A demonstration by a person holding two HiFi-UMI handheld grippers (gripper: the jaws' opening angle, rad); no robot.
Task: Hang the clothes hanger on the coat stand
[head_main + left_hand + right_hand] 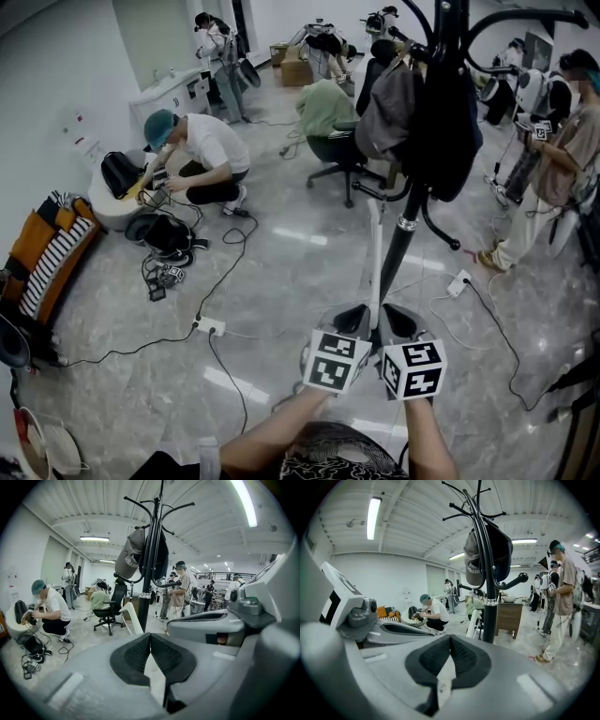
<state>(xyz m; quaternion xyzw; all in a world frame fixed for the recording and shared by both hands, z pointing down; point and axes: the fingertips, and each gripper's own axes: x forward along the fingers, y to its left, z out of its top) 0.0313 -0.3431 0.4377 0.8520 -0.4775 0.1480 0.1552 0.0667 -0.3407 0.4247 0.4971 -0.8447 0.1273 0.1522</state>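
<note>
Standing on the floor ahead of the person, the black coat stand (397, 253) is carrying dark bags (441, 122). The white clothes hanger (376, 262) is rising beside its pole, with the left tool (354, 321) and right tool (398, 322) both clamping its lower end.

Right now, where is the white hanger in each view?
Head view: white hanger lower centre, rising just left of the coat stand.
Left gripper view: white hanger pinched in the jaws, centre, left of the coat stand.
Right gripper view: white hanger pinched in the jaws, centre, left of the coat stand.
Shared landmark: the black coat stand.
</note>
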